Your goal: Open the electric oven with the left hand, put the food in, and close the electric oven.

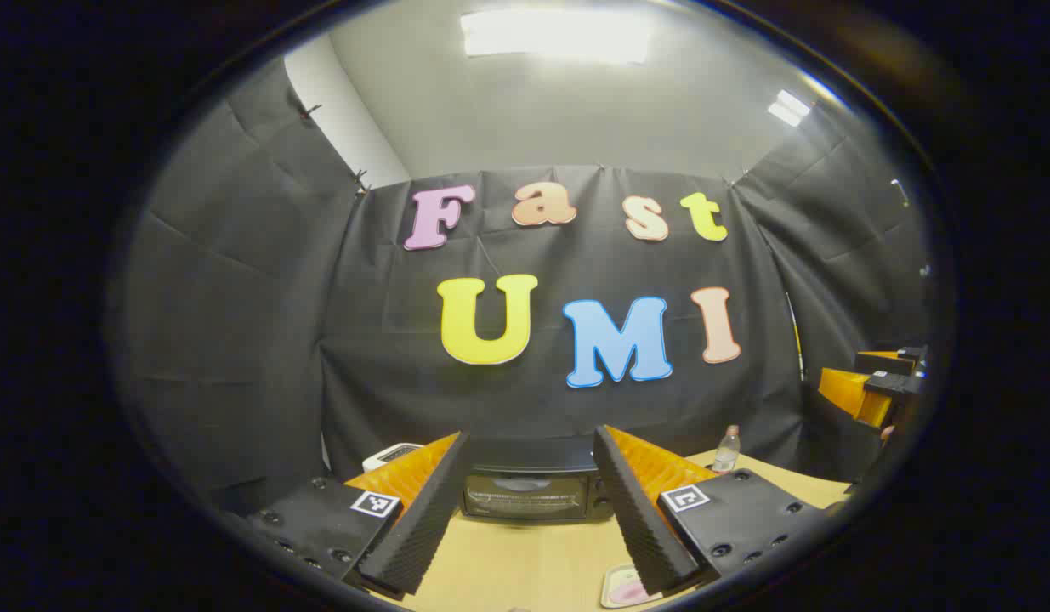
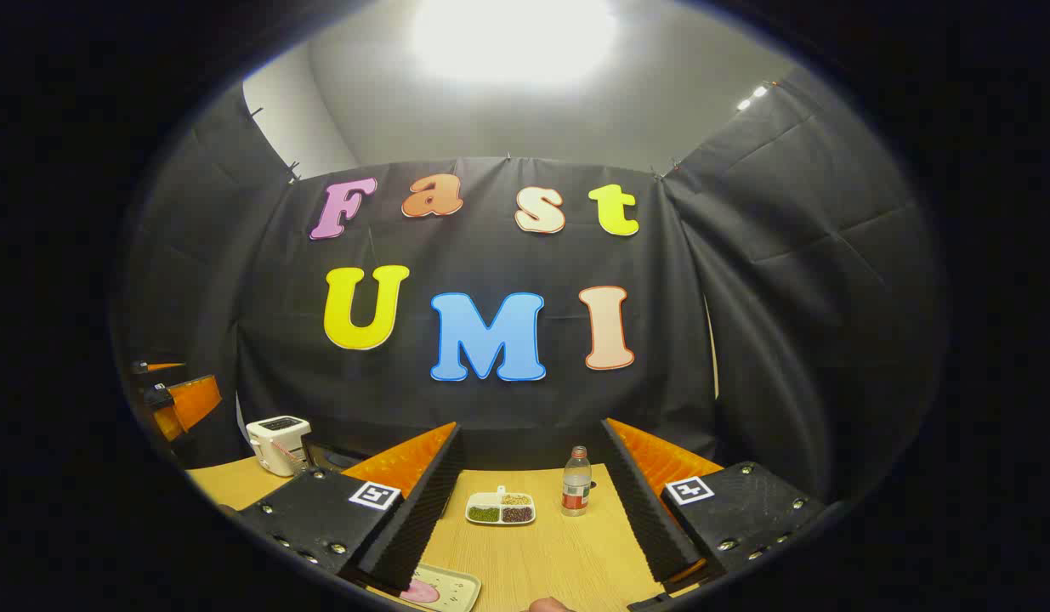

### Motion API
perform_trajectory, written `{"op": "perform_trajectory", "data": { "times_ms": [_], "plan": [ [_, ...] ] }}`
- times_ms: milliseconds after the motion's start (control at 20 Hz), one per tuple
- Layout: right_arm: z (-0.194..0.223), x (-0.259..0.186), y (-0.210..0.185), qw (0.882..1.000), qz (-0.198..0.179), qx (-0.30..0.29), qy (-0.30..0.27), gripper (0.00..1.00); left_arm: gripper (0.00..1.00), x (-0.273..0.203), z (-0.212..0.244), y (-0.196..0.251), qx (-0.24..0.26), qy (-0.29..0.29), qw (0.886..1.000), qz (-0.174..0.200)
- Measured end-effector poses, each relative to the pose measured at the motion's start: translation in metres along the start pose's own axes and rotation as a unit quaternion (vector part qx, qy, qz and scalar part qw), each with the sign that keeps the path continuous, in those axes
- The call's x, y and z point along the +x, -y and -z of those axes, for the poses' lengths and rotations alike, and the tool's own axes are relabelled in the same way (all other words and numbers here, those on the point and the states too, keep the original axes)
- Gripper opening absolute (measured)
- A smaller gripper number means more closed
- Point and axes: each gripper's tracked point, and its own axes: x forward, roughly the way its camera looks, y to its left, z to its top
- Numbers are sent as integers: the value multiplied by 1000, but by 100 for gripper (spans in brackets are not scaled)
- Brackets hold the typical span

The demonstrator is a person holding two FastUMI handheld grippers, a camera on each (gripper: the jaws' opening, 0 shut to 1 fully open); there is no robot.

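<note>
Black cloth walls a booth around a wooden table point(image 1: 525, 561). From the left gripper view, the left gripper point(image 1: 525, 518) is spread and holding nothing, with the closed electric oven point(image 1: 529, 493) straight ahead between its fingers, apart. Opening seems not begun; reaching the door comes next. From the right gripper view, the right gripper point(image 2: 529, 510) is spread too, a food tray point(image 2: 439, 588) just below it.

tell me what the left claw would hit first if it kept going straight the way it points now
Most likely the electric oven: it sits centred between the open left claw fingers, door shut, with bare table in between. Depth is hard to judge, so how far off it is stays unclear.
</note>
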Motion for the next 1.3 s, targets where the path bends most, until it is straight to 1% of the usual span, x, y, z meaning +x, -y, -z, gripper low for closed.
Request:
{"op": "perform_trajectory", "data": {
  "times_ms": [400,800,900,950,1050,1250,1300],
  "plan": [
    [0,-2,1,1000,-10,4,-2,98,100,-7,-7,3,-4,6,1000,-8],
    [1,-1,7,1000,-23,6,5,98,100,-6,-13,18,-2,9,1000,-9],
    [6,-2,8,999,-31,7,4,98,92,-5,-10,23,-9,2,1000,-10],
    [10,-1,5,999,-40,13,1,98,96,-4,-11,23,-11,1,1000,-12],
    [15,-1,1,999,-49,18,-2,98,100,0,-16,19,-2,6,1000,-19],
    [17,3,-5,998,-63,12,1,98,100,30,-16,14,17,11,1000,-19],
    [18,6,-8,998,-63,12,-1,98,92,39,-12,13,16,10,1000,-17]
  ]
}}
